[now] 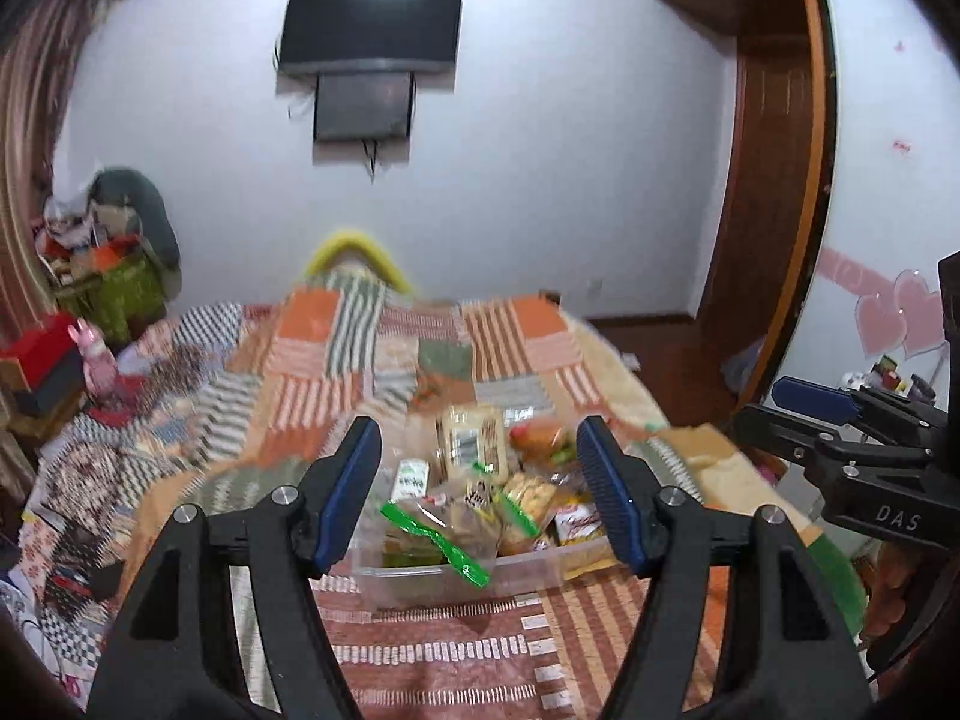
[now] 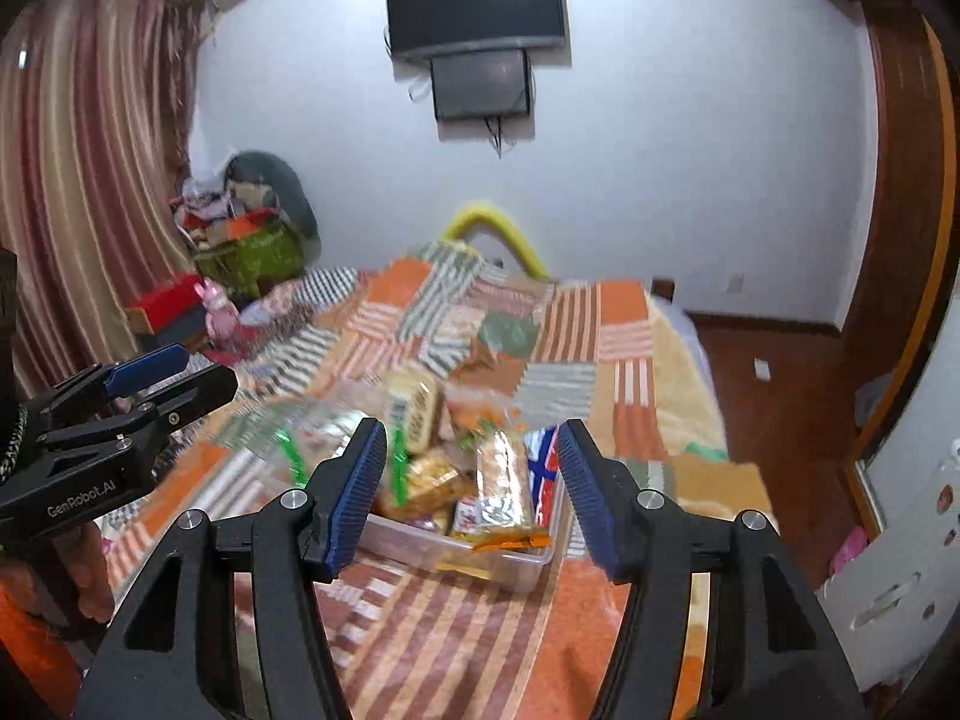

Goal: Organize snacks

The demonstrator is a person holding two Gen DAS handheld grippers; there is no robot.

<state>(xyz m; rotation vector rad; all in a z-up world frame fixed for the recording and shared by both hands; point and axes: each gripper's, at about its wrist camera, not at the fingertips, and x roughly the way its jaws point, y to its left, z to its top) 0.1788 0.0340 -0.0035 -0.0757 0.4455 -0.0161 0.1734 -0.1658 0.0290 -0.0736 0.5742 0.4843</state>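
Observation:
A clear plastic bin (image 1: 456, 579) full of several snack packets stands on the patchwork bedspread (image 1: 420, 654); it also shows in the right wrist view (image 2: 498, 567). More packets lie on the bed just behind it, among them a tan biscuit pack (image 1: 474, 438) (image 2: 414, 405). A long cracker pack (image 2: 504, 480) lies on top in the bin. My left gripper (image 1: 480, 480) is open and empty, raised in front of the bin. My right gripper (image 2: 471, 486) is open and empty, also raised before the bin. Each gripper shows at the edge of the other's view (image 1: 840, 420) (image 2: 138, 396).
A TV (image 1: 372, 18) hangs on the far wall. Cluttered boxes and bags (image 1: 108, 264) and a pink toy (image 1: 96, 360) stand left of the bed. A wooden wardrobe (image 1: 774, 192) stands at right. Curtains (image 2: 90, 180) hang at left.

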